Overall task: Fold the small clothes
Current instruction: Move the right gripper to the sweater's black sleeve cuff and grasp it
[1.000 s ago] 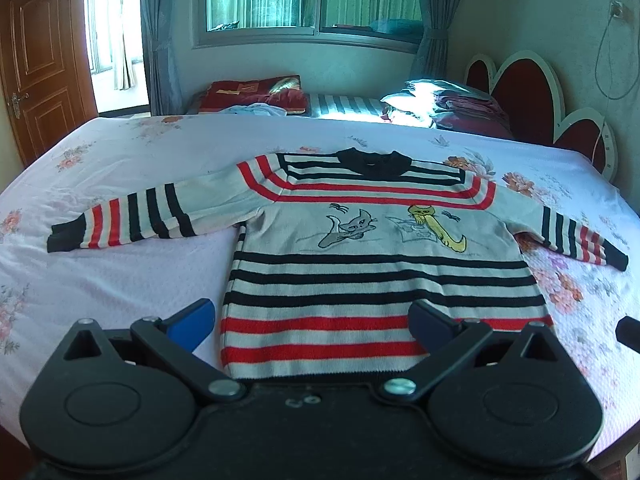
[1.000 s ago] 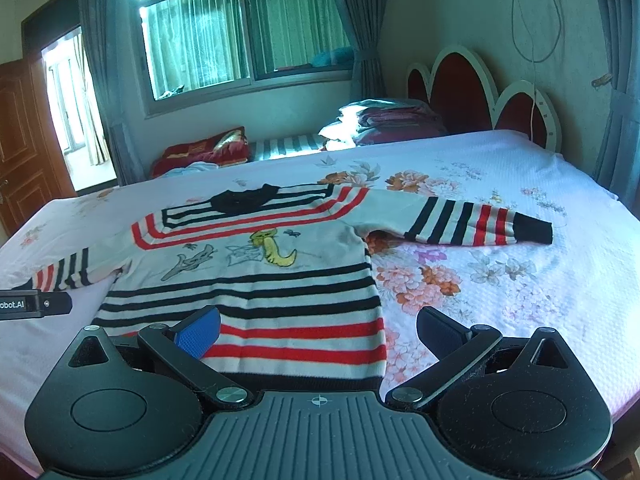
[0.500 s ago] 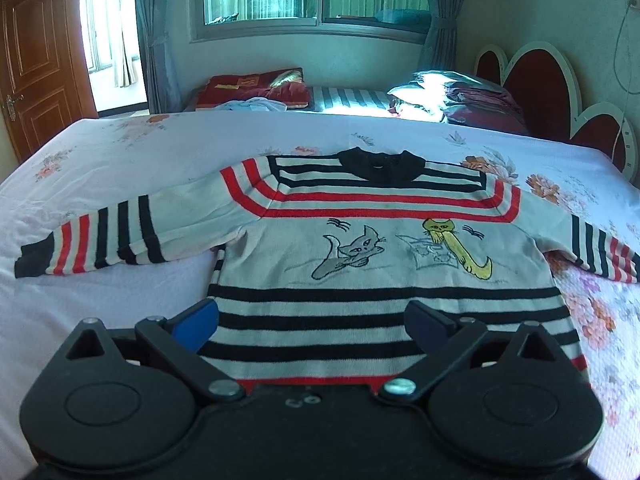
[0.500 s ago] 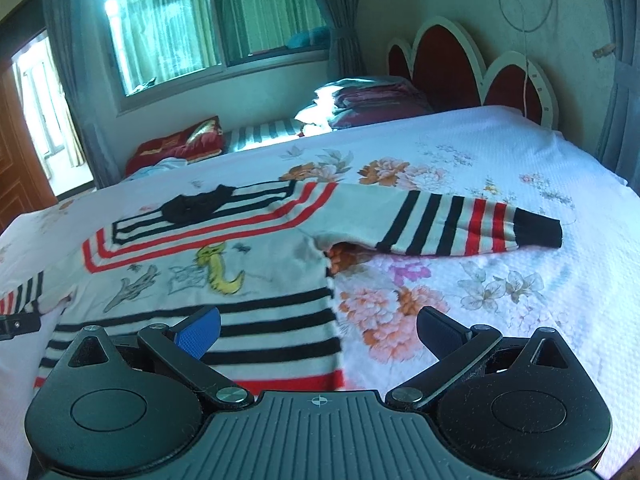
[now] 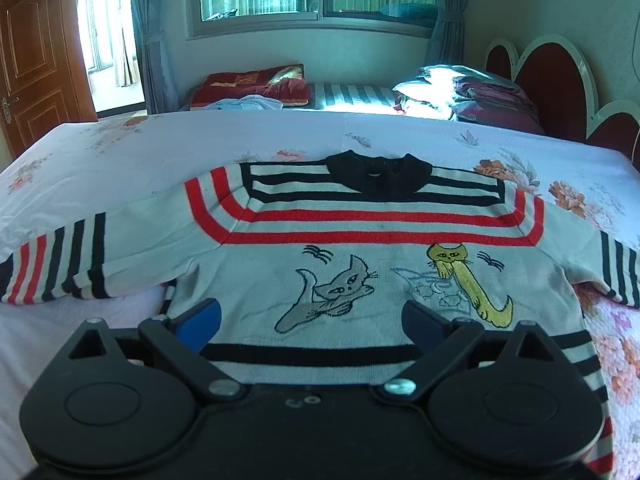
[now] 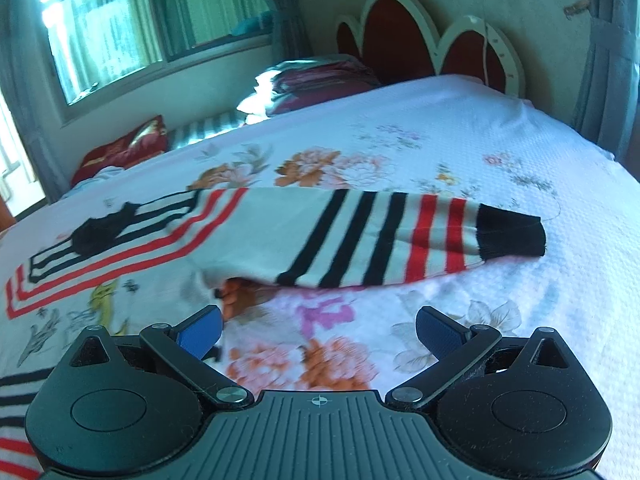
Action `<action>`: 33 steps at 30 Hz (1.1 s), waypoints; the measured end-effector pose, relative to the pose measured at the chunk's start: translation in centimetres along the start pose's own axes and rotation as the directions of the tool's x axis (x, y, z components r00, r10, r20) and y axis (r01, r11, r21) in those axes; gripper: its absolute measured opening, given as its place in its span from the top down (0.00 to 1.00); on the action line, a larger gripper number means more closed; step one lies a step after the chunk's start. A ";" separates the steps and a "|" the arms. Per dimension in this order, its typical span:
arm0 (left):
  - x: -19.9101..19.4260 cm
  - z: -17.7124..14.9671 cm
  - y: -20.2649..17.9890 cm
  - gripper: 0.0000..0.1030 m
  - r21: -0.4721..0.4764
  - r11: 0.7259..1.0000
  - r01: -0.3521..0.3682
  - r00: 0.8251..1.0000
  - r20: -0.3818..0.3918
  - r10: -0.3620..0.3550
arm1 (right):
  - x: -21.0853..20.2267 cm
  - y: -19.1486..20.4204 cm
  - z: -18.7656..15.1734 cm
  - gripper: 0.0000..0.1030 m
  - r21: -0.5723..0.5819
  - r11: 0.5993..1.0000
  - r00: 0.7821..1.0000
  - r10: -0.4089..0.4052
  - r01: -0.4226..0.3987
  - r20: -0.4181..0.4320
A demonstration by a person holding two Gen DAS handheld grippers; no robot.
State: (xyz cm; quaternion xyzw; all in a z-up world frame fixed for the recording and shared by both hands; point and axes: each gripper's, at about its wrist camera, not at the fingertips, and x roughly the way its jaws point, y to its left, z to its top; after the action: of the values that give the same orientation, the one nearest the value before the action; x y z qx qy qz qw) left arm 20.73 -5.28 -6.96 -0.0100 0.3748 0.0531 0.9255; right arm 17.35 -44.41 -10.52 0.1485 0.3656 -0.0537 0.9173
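A small knitted sweater (image 5: 360,236), white with black and red stripes, a black collar and two embroidered cats, lies flat and face up on the bed with both sleeves spread. My left gripper (image 5: 310,314) hovers over its chest just below the cats. Its jaws are closing but still wide, and nothing is between the pads. The left sleeve (image 5: 60,268) stretches to the left of it. My right gripper (image 6: 318,322) is open over the floral sheet, just in front of the right sleeve (image 6: 360,240), whose black cuff (image 6: 512,236) points right.
The bed (image 5: 120,152) has a pale floral cover. A red scalloped headboard (image 5: 552,76) stands at the right, with stacked bedding (image 5: 472,92) beside it. A red cushion (image 5: 256,84) lies under the window. A wooden door (image 5: 36,60) is at the far left.
Both grippers moved forward and lower toward the sweater. The left one went from the hem up to the chest. The right one swung rightward from the body to the right sleeve.
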 end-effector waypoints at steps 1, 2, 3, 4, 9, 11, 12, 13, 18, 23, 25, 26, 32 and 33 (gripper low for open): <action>0.5 0.2 -0.1 0.09 0.002 1.000 0.002 1.000 -0.004 -0.002 | 0.7 -0.6 0.3 0.01 0.013 1.000 1.000 -0.007 0.007 -0.007; 1.0 0.3 -0.3 0.11 0.003 1.000 0.002 1.000 -0.010 -0.002 | 1.4 -1.3 0.6 0.01 0.029 0.999 1.000 -0.015 0.015 -0.012; 1.4 0.5 -0.5 0.12 0.004 1.000 0.005 1.000 -0.015 -0.005 | 2.0 -1.9 0.8 0.01 0.040 0.999 1.000 -0.022 0.023 -0.019; 1.9 0.7 -0.7 0.13 0.005 1.000 0.008 1.000 -0.021 -0.008 | 2.6 -2.5 1.1 0.02 0.054 0.998 0.999 -0.026 0.027 -0.023; 3.6 1.4 -1.5 0.17 -0.008 1.000 0.022 0.999 -0.048 -0.022 | 5.5 -6.1 2.3 0.26 0.139 0.987 0.996 -0.069 0.077 -0.063; 4.1 1.6 -1.7 0.19 -0.005 1.000 0.022 0.999 -0.045 -0.022 | 6.6 -7.7 2.6 0.26 0.187 0.978 0.994 -0.081 0.094 -0.076; 4.3 1.7 -1.8 0.19 -0.002 1.000 0.020 0.999 -0.047 -0.020 | 7.0 -8.4 2.7 0.26 0.206 0.973 0.992 -0.091 0.107 -0.086; 4.5 1.8 -1.9 0.20 0.001 1.000 0.019 0.999 -0.051 -0.019 | 7.4 -9.0 2.8 0.26 0.219 0.969 0.991 -0.100 0.119 -0.094; 5.8 2.3 -2.0 0.26 0.000 1.000 0.018 0.997 -0.071 -0.018 | 9.4 -11.2 3.1 0.48 0.293 0.947 0.988 -0.099 0.131 -0.120; 6.8 2.5 -2.0 0.30 -0.002 1.000 0.009 0.996 -0.086 -0.009 | 10.3 -12.6 3.8 0.58 0.363 0.922 0.990 -0.107 0.132 -0.089; 7.1 2.7 -2.0 0.33 -0.008 1.000 0.026 0.995 -0.096 -0.027 | 10.7 -12.9 4.0 0.69 0.387 0.913 0.991 -0.111 0.132 -0.075; 7.0 2.7 -1.8 0.34 -0.019 0.999 0.042 0.994 -0.098 -0.044 | 10.9 -13.1 4.1 0.72 0.401 0.907 0.991 -0.113 0.130 -0.067; 7.1 3.3 -2.4 0.39 -0.013 0.997 0.074 0.992 -0.099 -0.075 | 10.4 -12.7 4.5 0.89 0.406 0.908 0.993 -0.115 0.106 -0.003; 7.0 3.4 -2.4 0.39 -0.013 0.997 0.075 0.992 -0.097 -0.075 | 10.1 -12.4 4.6 0.89 0.400 0.911 0.993 -0.117 0.102 0.013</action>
State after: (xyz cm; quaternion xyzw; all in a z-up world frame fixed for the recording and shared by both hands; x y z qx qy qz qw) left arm 28.37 -6.84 -9.44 -0.0309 0.4187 0.0195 0.9074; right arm 25.18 -57.57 -17.18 0.3104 0.3377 -0.1811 0.8699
